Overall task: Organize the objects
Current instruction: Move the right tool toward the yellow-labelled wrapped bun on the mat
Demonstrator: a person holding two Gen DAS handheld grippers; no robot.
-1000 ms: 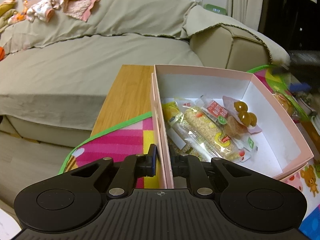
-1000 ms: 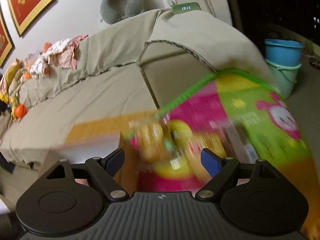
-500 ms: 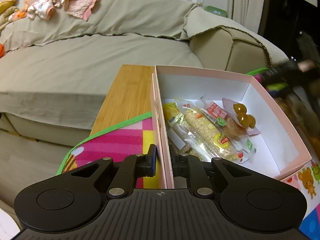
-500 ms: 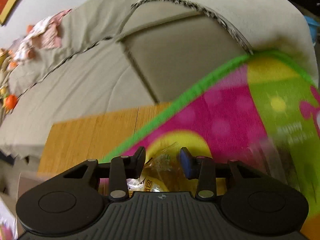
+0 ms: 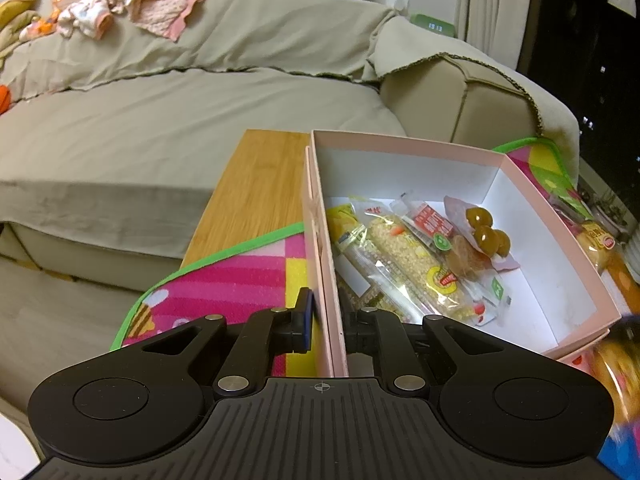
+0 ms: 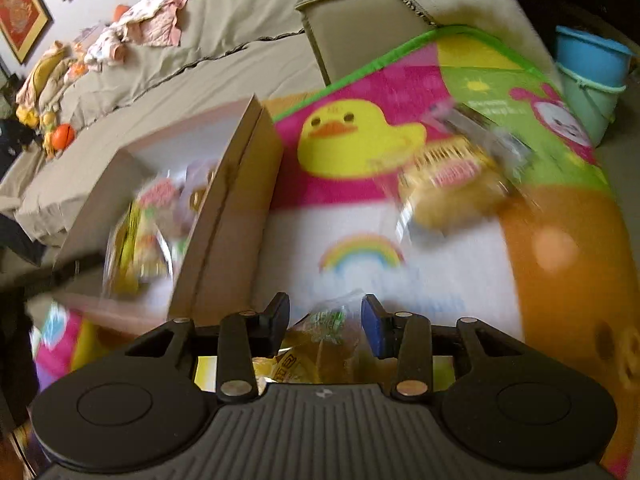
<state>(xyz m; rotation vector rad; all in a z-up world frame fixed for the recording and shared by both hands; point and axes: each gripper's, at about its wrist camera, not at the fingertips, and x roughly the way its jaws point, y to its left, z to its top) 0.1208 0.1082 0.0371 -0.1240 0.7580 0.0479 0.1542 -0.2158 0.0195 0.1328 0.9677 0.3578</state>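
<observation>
The near wall of the pink box is clamped by the left tongs, one finger outside and one inside. The box stands on the colourful mat over the wooden surface, with wrapped snacks lying inside. A clear snack packet is gripped between the nearly closed fingers of the right tongs, just beside the box. Another packet is seen, blurred, on the mat.

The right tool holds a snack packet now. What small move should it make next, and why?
Probably carry the snack packet left, over the pink box wall. The right tool is closed on it above the play mat, while the left tool steadies the box wall.
</observation>
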